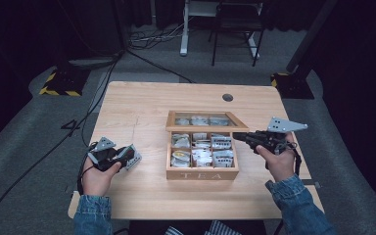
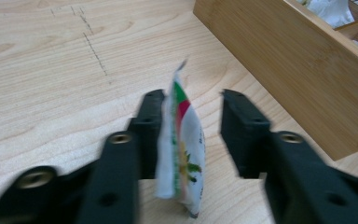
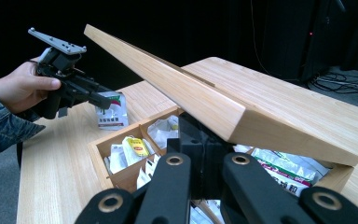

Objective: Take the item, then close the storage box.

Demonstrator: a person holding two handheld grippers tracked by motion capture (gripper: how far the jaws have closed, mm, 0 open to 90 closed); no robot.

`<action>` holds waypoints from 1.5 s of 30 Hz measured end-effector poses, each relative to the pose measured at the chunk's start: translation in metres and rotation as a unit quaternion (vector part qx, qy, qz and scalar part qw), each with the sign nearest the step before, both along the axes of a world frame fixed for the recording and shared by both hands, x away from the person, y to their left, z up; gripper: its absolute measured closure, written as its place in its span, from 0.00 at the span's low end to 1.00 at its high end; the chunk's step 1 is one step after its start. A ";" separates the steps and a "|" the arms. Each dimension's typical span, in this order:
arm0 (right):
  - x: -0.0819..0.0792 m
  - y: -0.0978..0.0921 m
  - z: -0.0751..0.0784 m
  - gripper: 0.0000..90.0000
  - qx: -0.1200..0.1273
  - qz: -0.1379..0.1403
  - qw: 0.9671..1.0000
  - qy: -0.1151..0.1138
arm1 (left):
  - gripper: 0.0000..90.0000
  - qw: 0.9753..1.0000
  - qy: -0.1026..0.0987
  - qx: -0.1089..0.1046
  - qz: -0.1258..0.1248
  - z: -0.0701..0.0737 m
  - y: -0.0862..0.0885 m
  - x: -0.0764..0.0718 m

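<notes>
A wooden tea box [image 1: 201, 175] marked TEA stands mid-table, its compartments full of packets. Its lid [image 1: 205, 128] is raised partway and tilted. My right gripper [image 1: 239, 136] reaches in from the right to the lid's front right corner. In the right gripper view its jaws [image 3: 200, 135] look pressed together just under the lid [image 3: 177, 88], tips partly hidden. My left gripper [image 1: 129, 157] is left of the box, low over the table. A white tea packet [image 2: 182, 144] with red and green print stands between its jaws [image 2: 193, 98], leaning on one, with a gap to the other. The same packet [image 3: 113, 114] stands on the table.
The box's side wall [image 2: 298, 70] is close to the right of the left gripper. A cable hole [image 1: 227, 97] sits near the table's far edge. Bare wood lies in front of the box and far left. Cables and chair legs are on the floor beyond.
</notes>
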State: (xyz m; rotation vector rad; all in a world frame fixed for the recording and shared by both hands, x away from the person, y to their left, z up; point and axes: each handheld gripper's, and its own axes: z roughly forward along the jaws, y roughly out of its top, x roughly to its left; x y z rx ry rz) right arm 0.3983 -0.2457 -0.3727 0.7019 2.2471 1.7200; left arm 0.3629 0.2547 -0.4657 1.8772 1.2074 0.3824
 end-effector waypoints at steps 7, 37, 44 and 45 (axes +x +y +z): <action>0.000 0.000 0.000 1.00 0.000 0.001 1.000 0.001 | 0.34 0.999 -0.013 0.028 0.018 0.008 0.002 -0.003; -0.008 -0.008 0.004 1.00 -0.020 0.002 1.000 0.014 | 0.32 0.998 -0.049 0.030 0.002 0.044 -0.006 -0.019; -0.013 -0.010 0.004 1.00 -0.035 0.002 0.999 0.028 | 0.33 0.998 -0.046 0.034 0.010 0.043 -0.004 -0.019; -0.014 -0.011 0.004 1.00 -0.038 0.003 0.999 0.030 | 0.33 0.998 -0.045 0.034 0.011 0.043 -0.003 -0.019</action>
